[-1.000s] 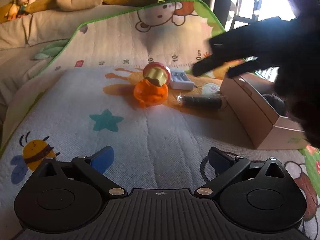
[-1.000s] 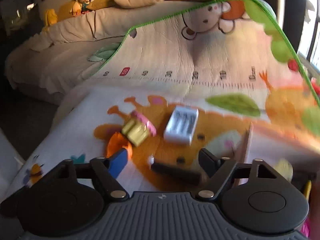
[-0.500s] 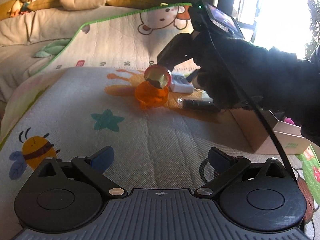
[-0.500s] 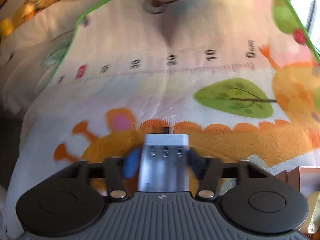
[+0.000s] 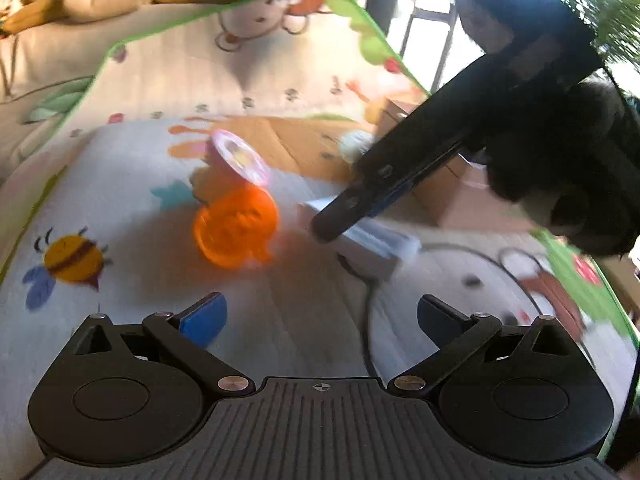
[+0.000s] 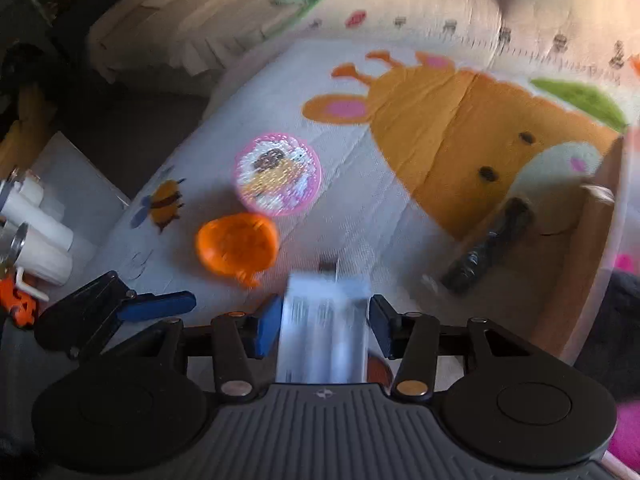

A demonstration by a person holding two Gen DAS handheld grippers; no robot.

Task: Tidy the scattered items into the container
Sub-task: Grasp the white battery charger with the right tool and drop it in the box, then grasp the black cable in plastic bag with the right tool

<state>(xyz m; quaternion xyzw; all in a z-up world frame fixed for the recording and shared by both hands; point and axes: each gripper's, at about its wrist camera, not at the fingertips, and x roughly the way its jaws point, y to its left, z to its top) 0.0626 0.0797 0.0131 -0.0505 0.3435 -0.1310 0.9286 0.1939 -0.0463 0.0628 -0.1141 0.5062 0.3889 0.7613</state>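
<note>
From the left wrist, the left gripper (image 5: pixel 322 314) is hanging open over the mat (image 5: pixel 120 184); one orange toy (image 5: pixel 236 232) is lying at eleven o'clock. No writing is reading clearly.

From the right wrist, the right gripper (image 6: pixel 323 326) is clamping one white charger (image 6: pixel 324 336); the box (image 6: pixel 576 280) is sitting at three o'clock.

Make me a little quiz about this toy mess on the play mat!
1. True or false: the right claw holds the white rectangular battery charger.
2. Which lies nearest the orange round plastic toy? A) the pink round disc B) the black cylinder C) the brown cardboard box
3. Fill in: the left claw is ____.

Key: 1 true; 2 A; 3 open, with nothing between its blue pads.
</note>
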